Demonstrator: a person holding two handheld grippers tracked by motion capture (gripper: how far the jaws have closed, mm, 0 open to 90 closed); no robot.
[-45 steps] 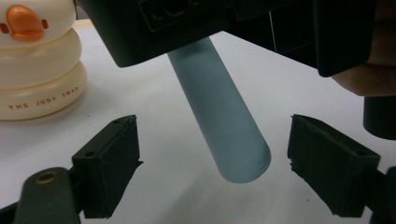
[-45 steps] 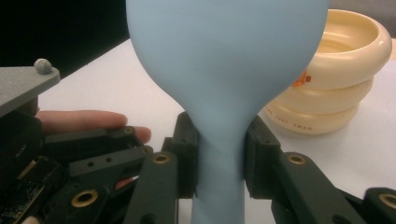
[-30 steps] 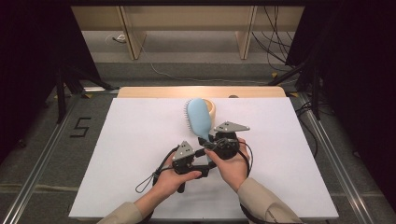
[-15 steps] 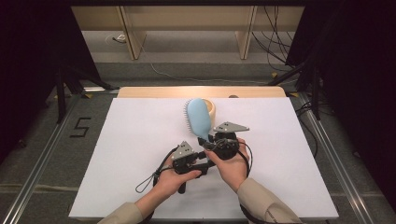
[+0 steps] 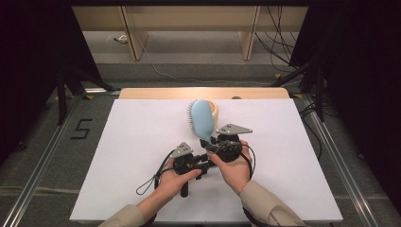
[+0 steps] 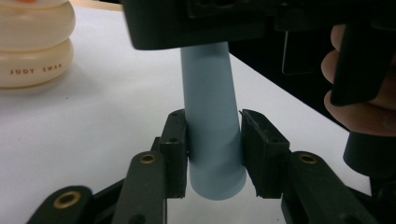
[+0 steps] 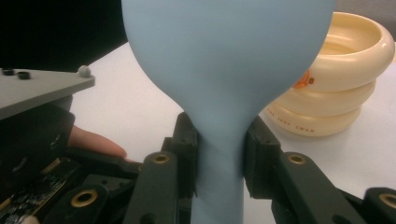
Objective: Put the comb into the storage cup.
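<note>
A light blue hairbrush (image 5: 202, 118) is held over the middle of the white table, head pointing away from the person and bristles facing left. My right gripper (image 5: 210, 142) is shut on its narrow neck (image 7: 219, 154), just below the oval head (image 7: 224, 56). My left gripper (image 5: 204, 163) comes in from the left. In the left gripper view its pads (image 6: 175, 140) sit against both sides of the handle's end (image 6: 212, 154). The two grippers are almost touching, and the right gripper's body (image 6: 201, 18) hangs right above the left jaws.
A cream ringed container (image 5: 215, 111) printed "JUDY SWAN" (image 7: 345, 70) stands just behind the brush head, also seen at upper left in the left gripper view (image 6: 32, 46). A white sheet (image 5: 118, 156) covers the table. Black cables trail from the left gripper toward the front.
Both hands and the brush have drifted slightly toward the person. The grips look unchanged.
</note>
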